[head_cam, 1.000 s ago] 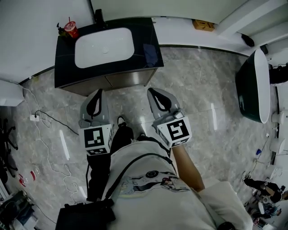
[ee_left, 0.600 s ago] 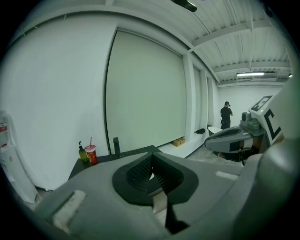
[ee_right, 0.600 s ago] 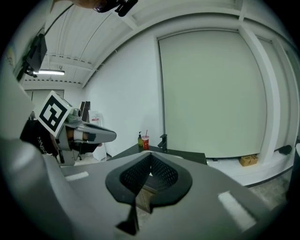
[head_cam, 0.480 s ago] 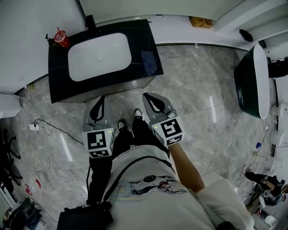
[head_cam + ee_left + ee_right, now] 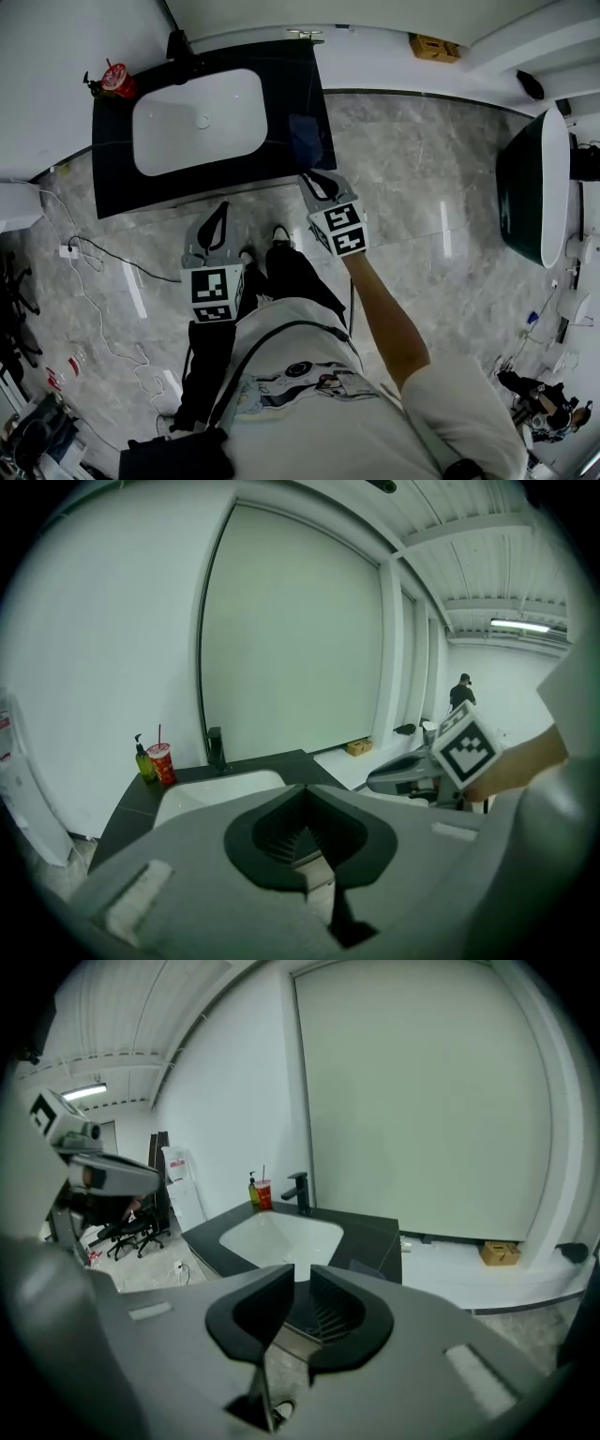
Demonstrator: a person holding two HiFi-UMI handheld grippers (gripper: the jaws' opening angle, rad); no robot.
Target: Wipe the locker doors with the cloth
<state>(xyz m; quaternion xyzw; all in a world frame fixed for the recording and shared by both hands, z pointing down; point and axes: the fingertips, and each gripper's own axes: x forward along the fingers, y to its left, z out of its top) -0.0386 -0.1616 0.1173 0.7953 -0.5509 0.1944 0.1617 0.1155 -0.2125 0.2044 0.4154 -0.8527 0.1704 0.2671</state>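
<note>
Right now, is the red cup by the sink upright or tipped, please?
Upright: the red cup stands on the counter with its straw pointing straight up.

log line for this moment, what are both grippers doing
left gripper shut, empty | right gripper jaws just opening, nothing between them, near counter front right corner | wiping not started

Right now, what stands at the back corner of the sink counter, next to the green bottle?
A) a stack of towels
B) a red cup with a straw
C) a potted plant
B: a red cup with a straw stands beside the green bottle at the back corner of the counter.
</note>
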